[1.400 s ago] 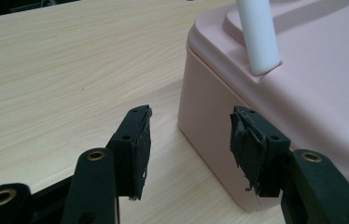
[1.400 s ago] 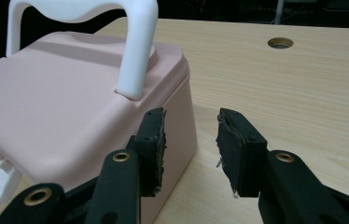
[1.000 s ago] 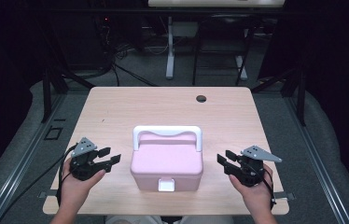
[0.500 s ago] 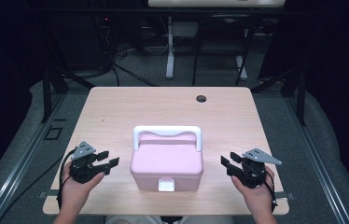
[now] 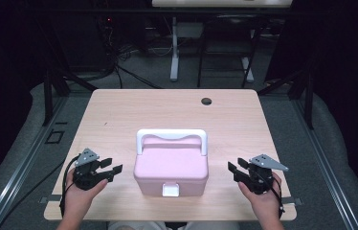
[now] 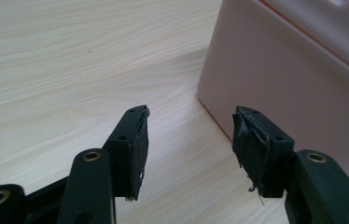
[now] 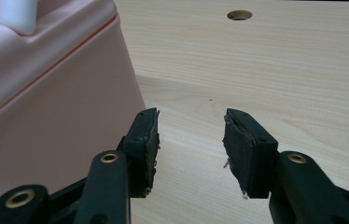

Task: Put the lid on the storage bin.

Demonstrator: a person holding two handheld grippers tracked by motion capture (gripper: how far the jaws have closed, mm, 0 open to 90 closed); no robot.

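Pink box [image 5: 171, 170] sat shut at the desk's [image 5: 119, 115] near-centre edge, white handle [image 5: 171, 136] up, latch [image 5: 170, 190] facing the person. Left tongs [image 5: 109, 168] & right tongs [image 5: 232, 170] flanked it, both wide apart, empty, just beside its walls w/o touching. Prob. pre-grasp stage; next likely needs steadying the box & working the latch

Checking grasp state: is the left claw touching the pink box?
No: the open left claw holds nothing, and bare table lies between it and the pink plastic box.

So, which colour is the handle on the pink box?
White. The handle on the pink box shows best in the high view.
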